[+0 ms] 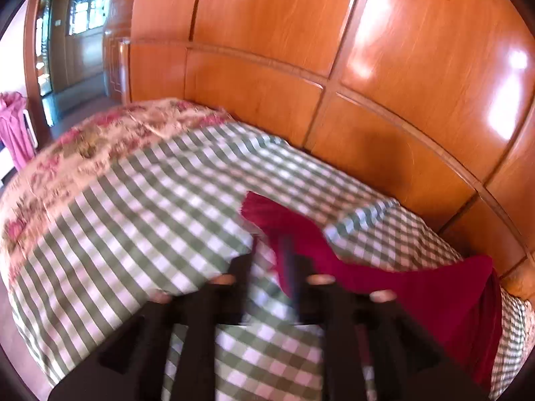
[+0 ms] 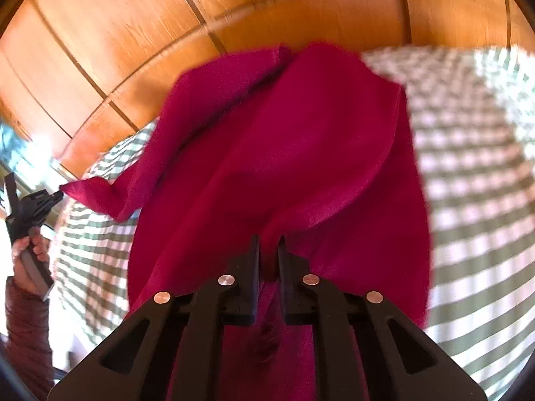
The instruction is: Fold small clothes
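A crimson long-sleeved garment point(image 2: 267, 150) hangs lifted over the green-and-white checked bed sheet point(image 2: 474, 207). My right gripper point(image 2: 269, 247) is shut on a fold of it near the bottom edge. One sleeve stretches left to my left gripper point(image 2: 55, 197), held by a person's hand point(image 2: 30, 254). The left wrist view is blurred. There my left gripper point(image 1: 269, 260) has its jaws apart, with the sheet point(image 1: 150, 200) showing through the gap. The red garment point(image 1: 418, 294) trails off to the right, and its sleeve runs along the right finger point(image 1: 301, 277).
Glossy wooden panelling point(image 1: 367, 67) rises right behind the bed. A floral cover point(image 1: 83, 143) lies at the bed's far left end. A pink item point(image 1: 13, 127) stands by a doorway at the left edge. A sleeve in dark red point(image 2: 23, 327) covers the person's arm.
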### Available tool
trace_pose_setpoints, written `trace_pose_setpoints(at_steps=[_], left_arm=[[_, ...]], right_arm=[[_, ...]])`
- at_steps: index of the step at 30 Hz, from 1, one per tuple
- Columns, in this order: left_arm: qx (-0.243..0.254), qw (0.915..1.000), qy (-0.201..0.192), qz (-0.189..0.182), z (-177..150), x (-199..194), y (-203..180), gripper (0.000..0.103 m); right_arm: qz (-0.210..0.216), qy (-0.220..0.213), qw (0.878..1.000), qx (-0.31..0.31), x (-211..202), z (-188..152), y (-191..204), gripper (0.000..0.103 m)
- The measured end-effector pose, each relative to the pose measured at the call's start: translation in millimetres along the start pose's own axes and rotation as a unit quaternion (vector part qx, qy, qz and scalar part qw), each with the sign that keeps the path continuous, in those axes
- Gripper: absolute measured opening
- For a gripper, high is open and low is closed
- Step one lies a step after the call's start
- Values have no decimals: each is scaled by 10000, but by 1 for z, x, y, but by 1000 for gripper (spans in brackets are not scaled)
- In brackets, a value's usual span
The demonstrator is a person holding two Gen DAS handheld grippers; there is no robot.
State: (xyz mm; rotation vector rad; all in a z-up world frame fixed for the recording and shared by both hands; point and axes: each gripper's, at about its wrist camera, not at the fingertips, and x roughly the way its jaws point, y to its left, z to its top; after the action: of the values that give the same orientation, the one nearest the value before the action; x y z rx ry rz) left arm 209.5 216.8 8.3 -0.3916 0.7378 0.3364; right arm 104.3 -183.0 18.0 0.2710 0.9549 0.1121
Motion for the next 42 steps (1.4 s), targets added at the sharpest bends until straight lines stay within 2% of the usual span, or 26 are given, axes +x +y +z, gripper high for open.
trace_pose_setpoints(at_steps=[1,3,5,8,10,11,13,15,16,17,19,22,24,25,26,28,30,32,34,39,42], left_arm=[[34,9999,-4,-101,-8,-3,0,44],[204,9991,88,-361,-27,-9,-6,44],[336,9959,302,-785,-47,-11,-6,44],[479,9813,842,-1663,-82,-15,-17,44],[586,9668,1256,-2144,-106,-15,-27,44],[605,9577,1484,-2389,-121,-15,-34,44],[585,9458,1751,-2670,-136,-13,-44,44],[408,9364,2026,-2837,-150,-6,-54,44],[320,9323,2130,-2904,-154,-4,-58,44],[231,9275,2213,-3004,-159,-2,-62,44],[151,9197,2296,-3182,-166,-4,-74,44],[113,9107,2367,-3383,-173,-2,-94,44],[117,9073,2401,-3450,-177,-1,-105,44],[160,9099,2354,-3412,-180,0,-111,38],[222,9130,2311,-3354,-182,1,-116,27],[297,9153,2331,-3271,-186,4,-124,15],[336,9177,2308,-3215,-186,3,-126,11],[428,9208,2224,-3176,-179,-4,-127,9],[562,9249,2037,-3160,-167,-17,-125,9],[722,9276,1800,-3194,-136,-54,-106,8],[845,9265,1858,-3162,-127,-77,-82,8]], right_arm=[[-172,-99,9997,-124,-6,5,-3,7],[-714,-363,9961,-382,-20,18,-14,7],[-1455,-557,9858,-619,-33,33,-36,7],[-2508,-627,9626,-808,-36,56,-79,7],[-3029,-605,9479,-778,-32,71,-109,7],[-3266,-584,9411,-655,-29,83,-130,7],[-3379,-522,9391,-358,-23,102,-162,9],[-3369,-536,9400,-42,-22,111,-177,33],[-3357,-585,9400,130,-26,111,-182,56],[-3243,-700,9429,296,-33,108,-184,63],[-2852,-718,9549,420,-40,94,-174,63],[-1681,-393,9837,500,-47,54,-150,63],[-1045,-93,9930,549,-47,29,-135,63],[-747,81,9956,555,-43,16,-126,63],[-496,278,9970,517,-38,-1,-115,63],[-216,542,9972,475,-27,-24,-96,63],[-82,797,9962,332,-13,-46,-76,56],[-226,799,9965,15,-7,-57,-57,34],[-154,808,9965,-166,-11,-54,-45,9],[-321,310,9968,-657,-61,-31,-36,8],[-371,176,9964,-741,-95,-32,-45,8]])
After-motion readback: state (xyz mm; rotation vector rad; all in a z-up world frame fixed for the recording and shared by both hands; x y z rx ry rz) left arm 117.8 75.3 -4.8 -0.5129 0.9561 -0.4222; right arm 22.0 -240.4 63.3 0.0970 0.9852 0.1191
